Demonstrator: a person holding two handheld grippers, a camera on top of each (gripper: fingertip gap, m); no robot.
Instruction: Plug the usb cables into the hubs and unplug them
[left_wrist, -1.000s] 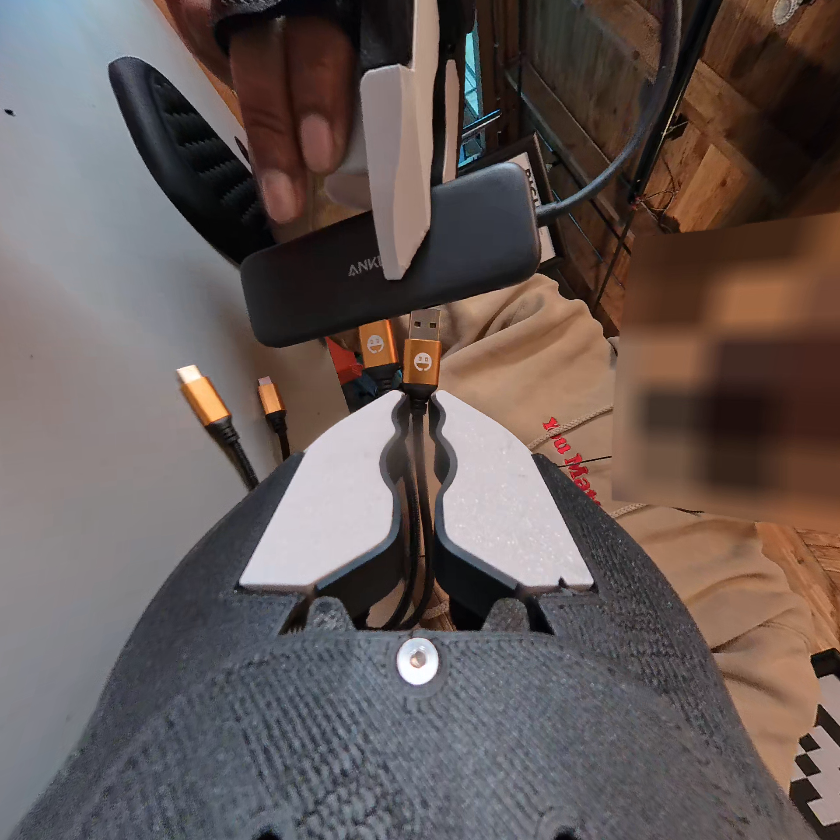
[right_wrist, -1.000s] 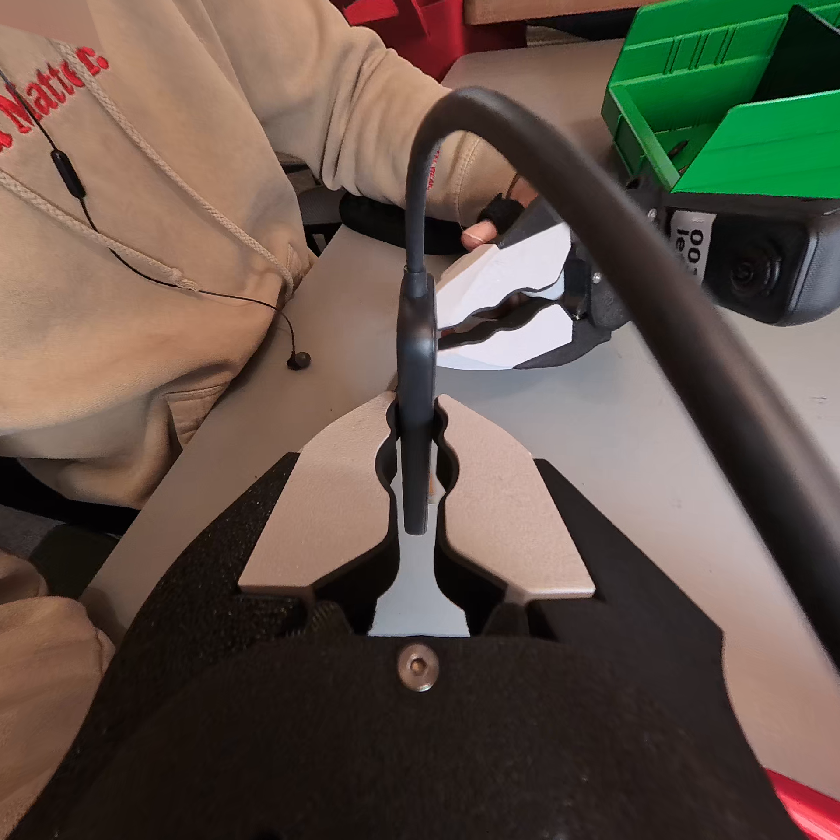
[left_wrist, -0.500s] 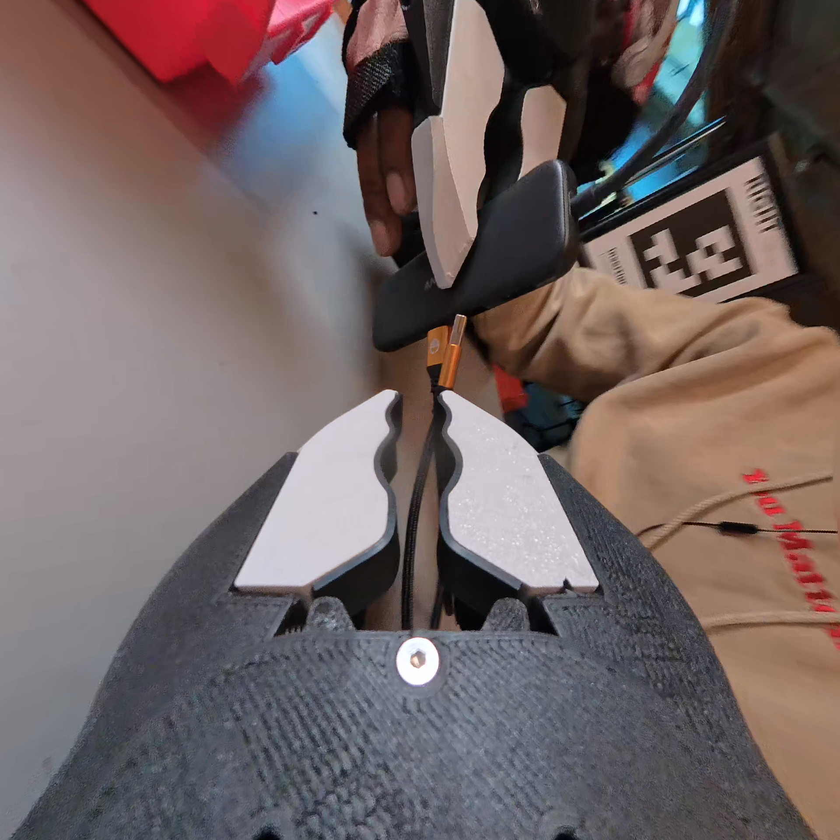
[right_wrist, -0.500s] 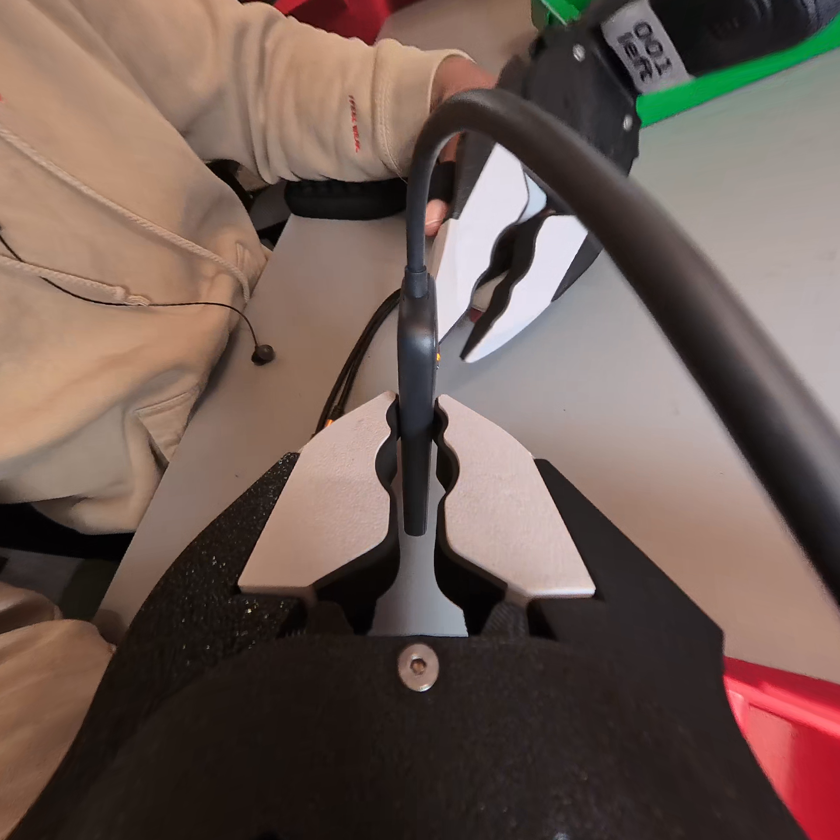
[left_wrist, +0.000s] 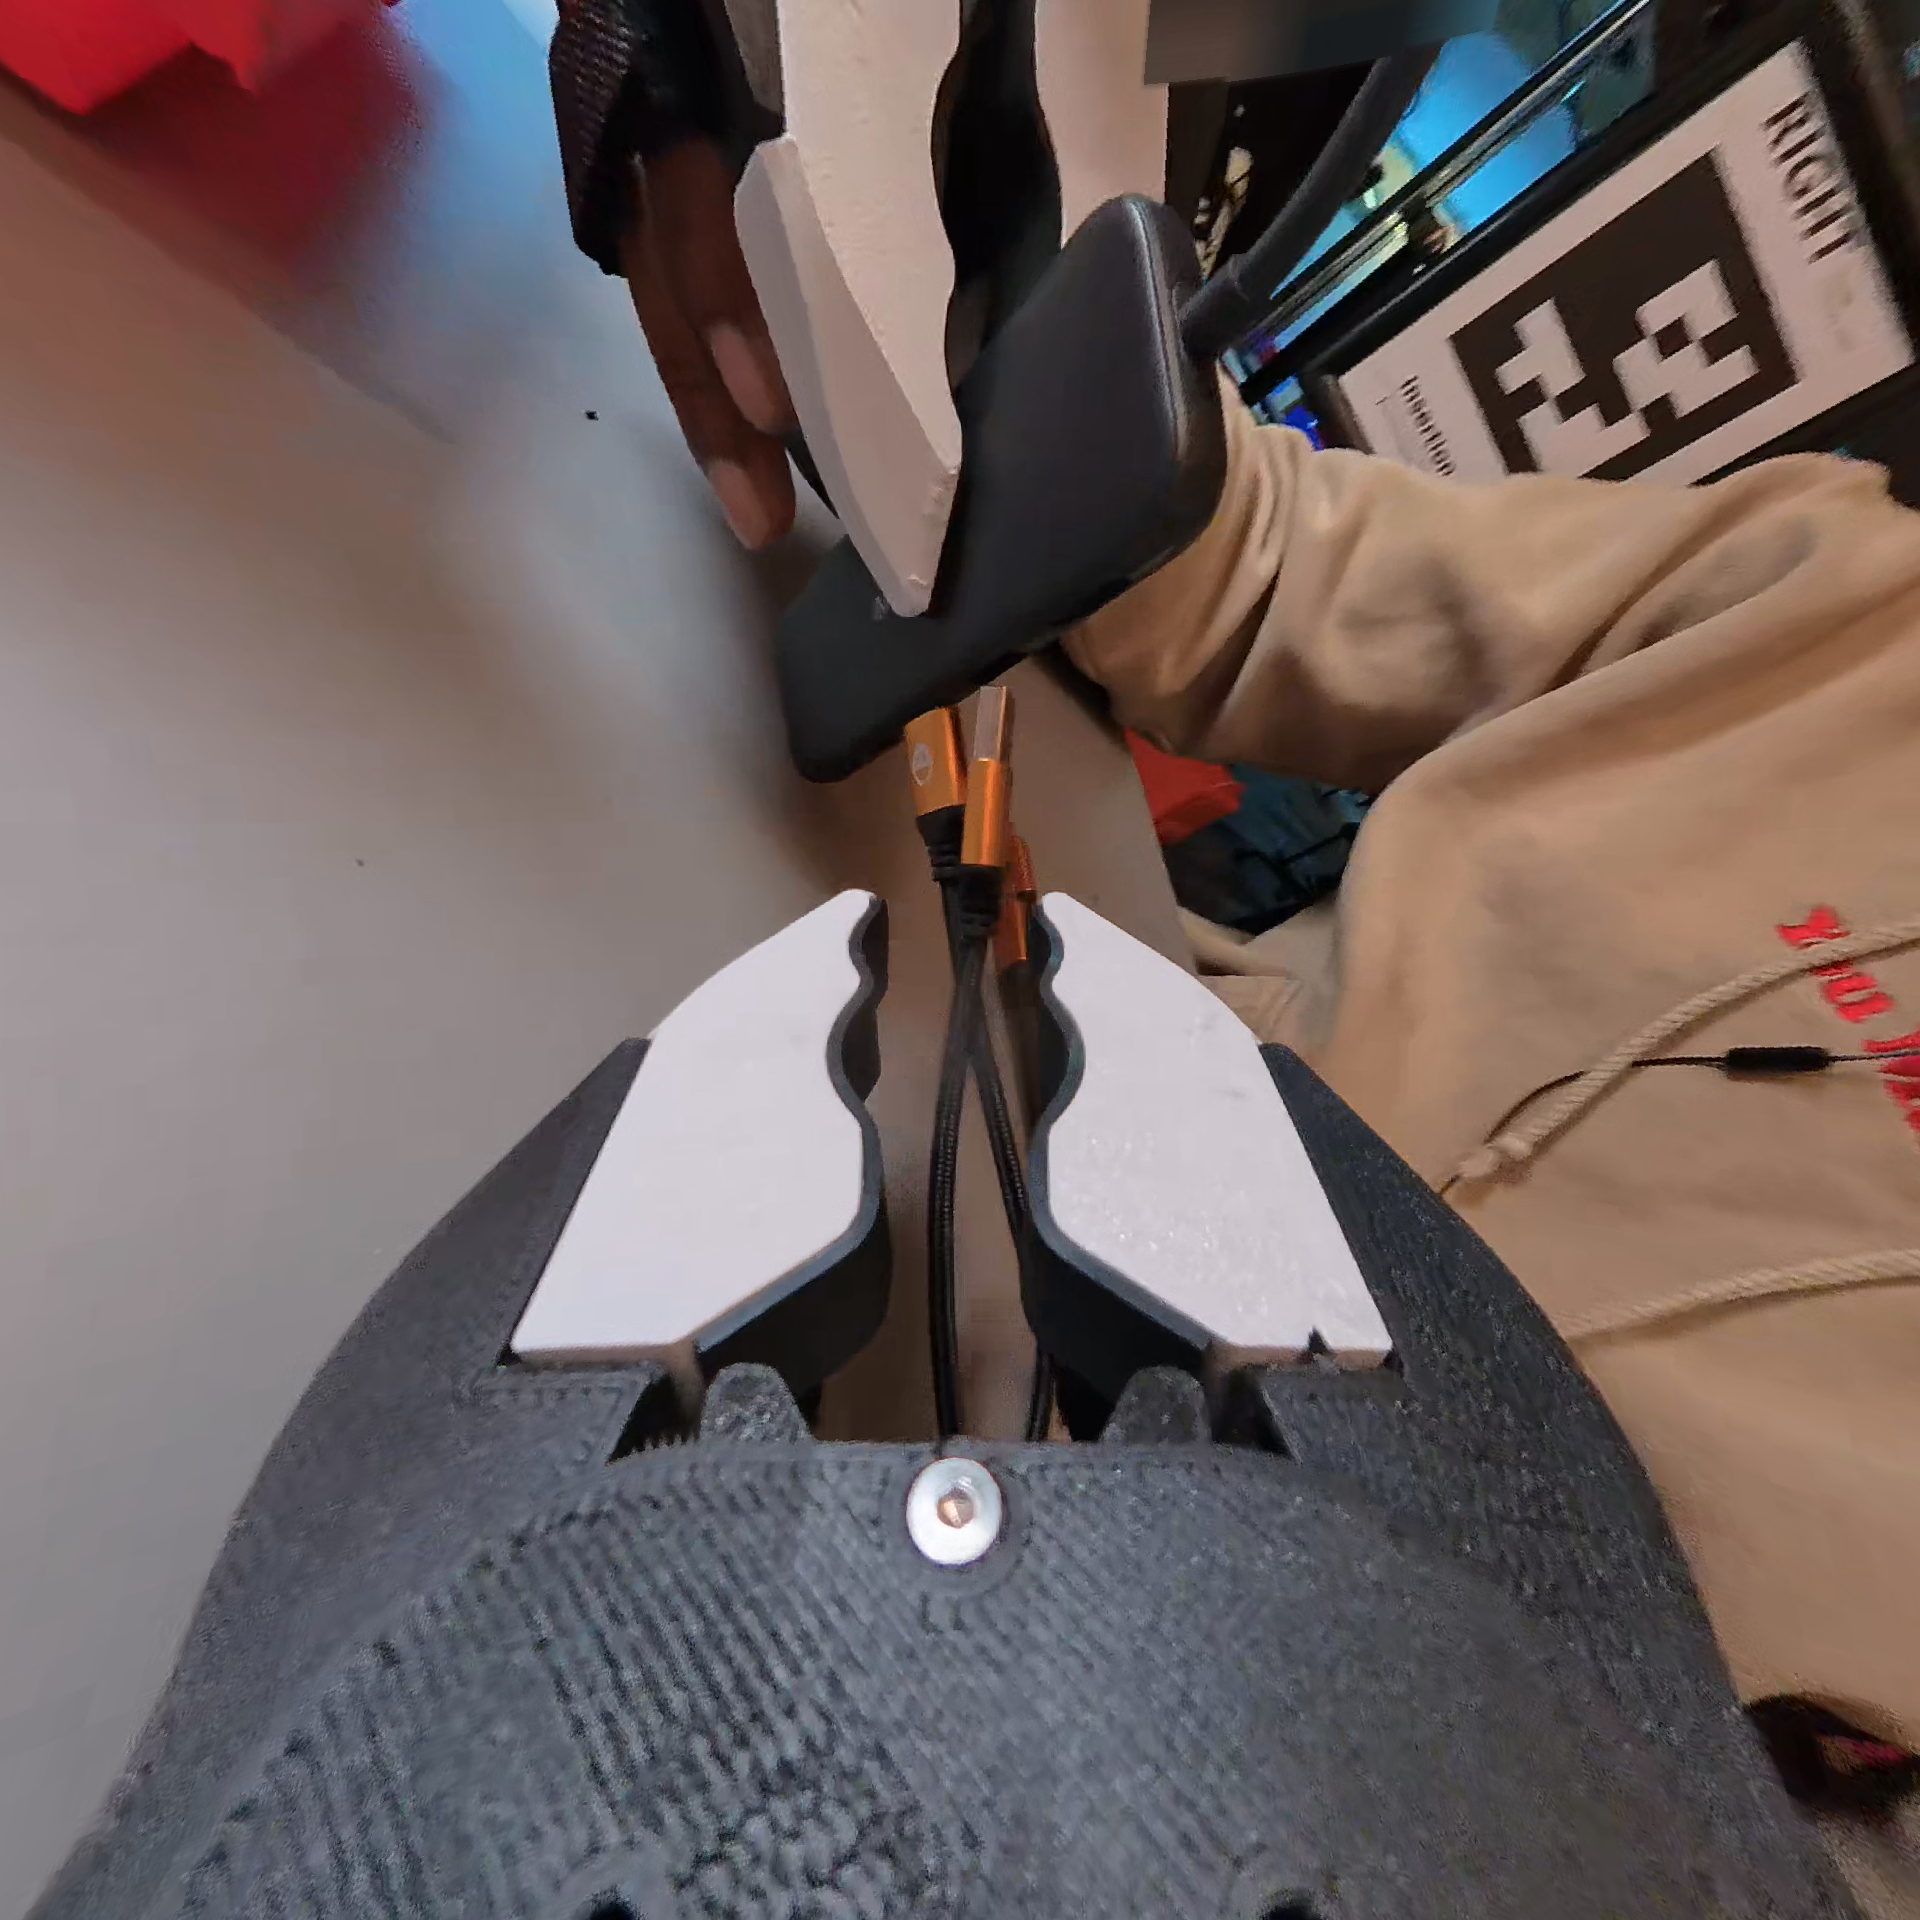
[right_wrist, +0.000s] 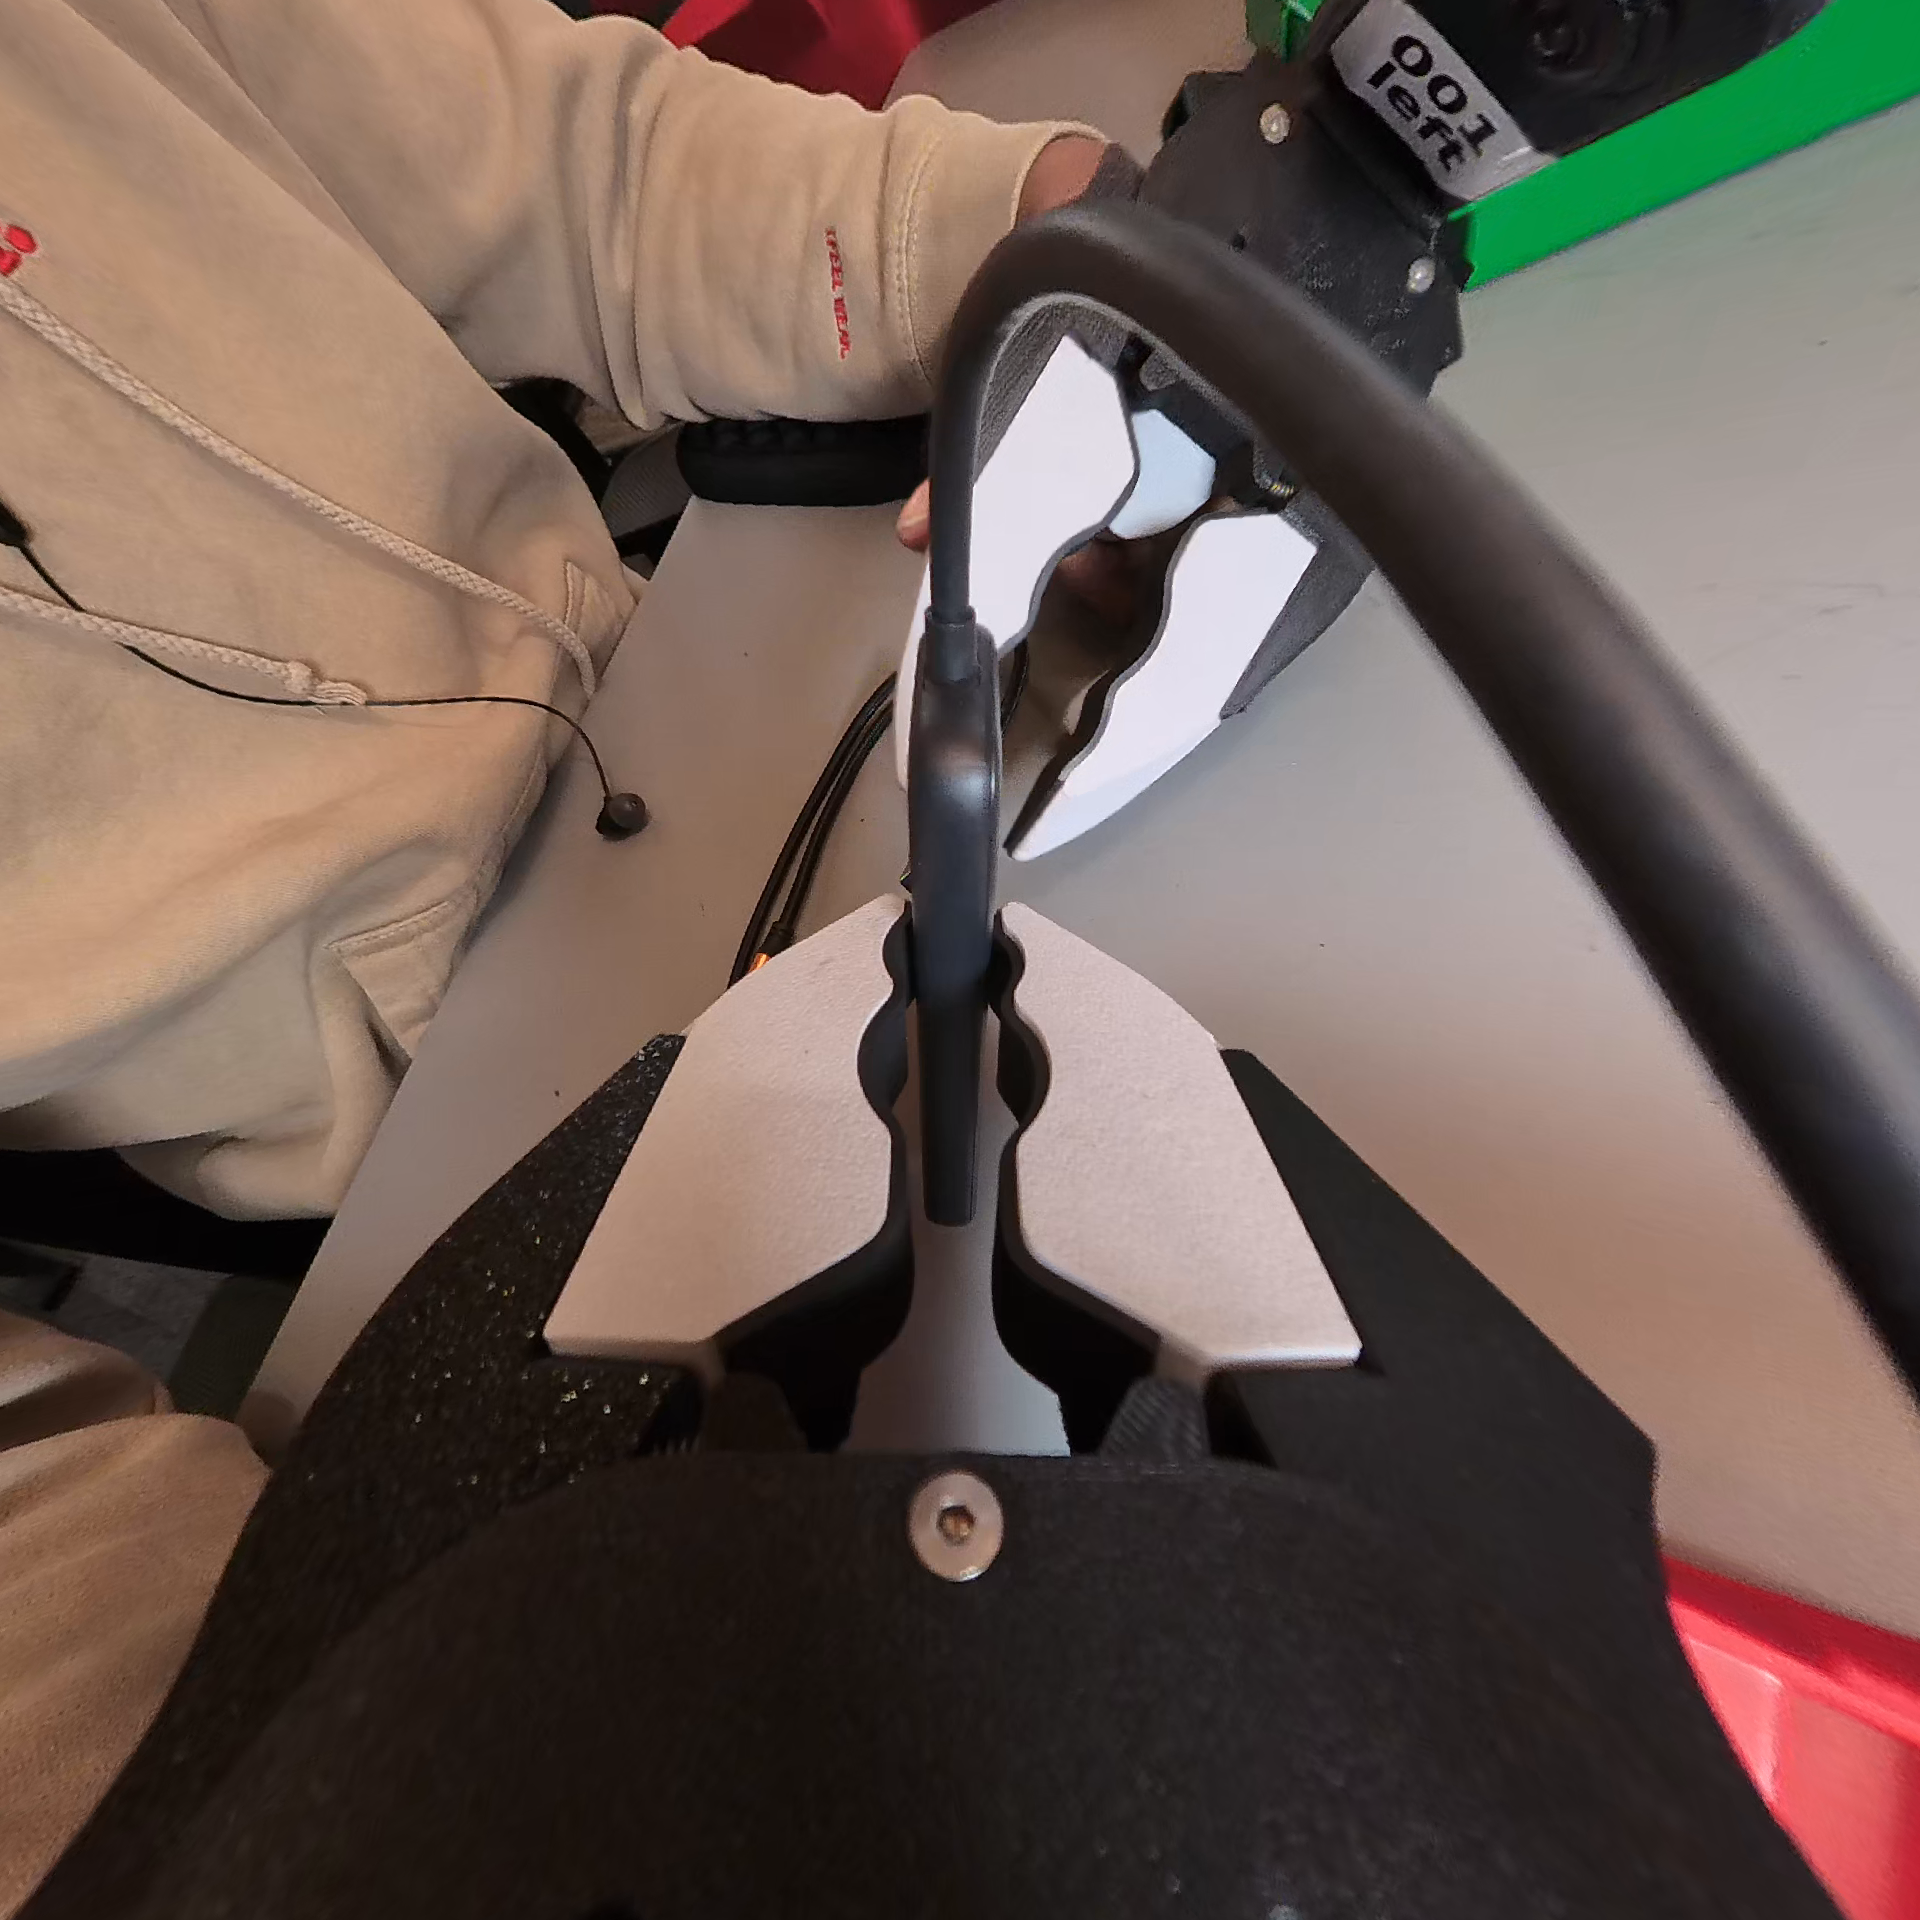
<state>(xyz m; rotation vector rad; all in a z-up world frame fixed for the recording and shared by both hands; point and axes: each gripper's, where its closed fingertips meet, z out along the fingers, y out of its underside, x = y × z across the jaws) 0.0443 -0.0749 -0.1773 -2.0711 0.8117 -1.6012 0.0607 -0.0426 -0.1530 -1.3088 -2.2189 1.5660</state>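
Note:
My right gripper (right_wrist: 951, 914) is shut on a dark grey USB hub (right_wrist: 951, 831), seen edge-on, and holds it above the grey table (right_wrist: 1558, 727). The hub's thick black cable (right_wrist: 1455, 540) arcs off to the right. In the left wrist view the hub (left_wrist: 1039, 468) hangs between the right gripper's white fingers (left_wrist: 852, 364). One orange USB plug (left_wrist: 928, 764) sits in the hub. A second orange plug (left_wrist: 987, 795) has its metal tip at the hub's edge. My left gripper (left_wrist: 956, 909) has its jaws a little apart, and the black braided cables (left_wrist: 951, 1143) run loose between them.
A person in a beige hoodie (right_wrist: 260, 727) sits at the table's edge. A green bin (right_wrist: 1662, 177) stands behind the left gripper's fingers (right_wrist: 1174, 665). A red bin (right_wrist: 1818, 1714) is at the near right. A black-and-white marker board (left_wrist: 1610, 343) stands behind the hub.
My left gripper's jaws have widened around the cables and it has come closer to the hub. The held plug's tip now meets the hub beside the plugged-in one. The right gripper still holds the hub.

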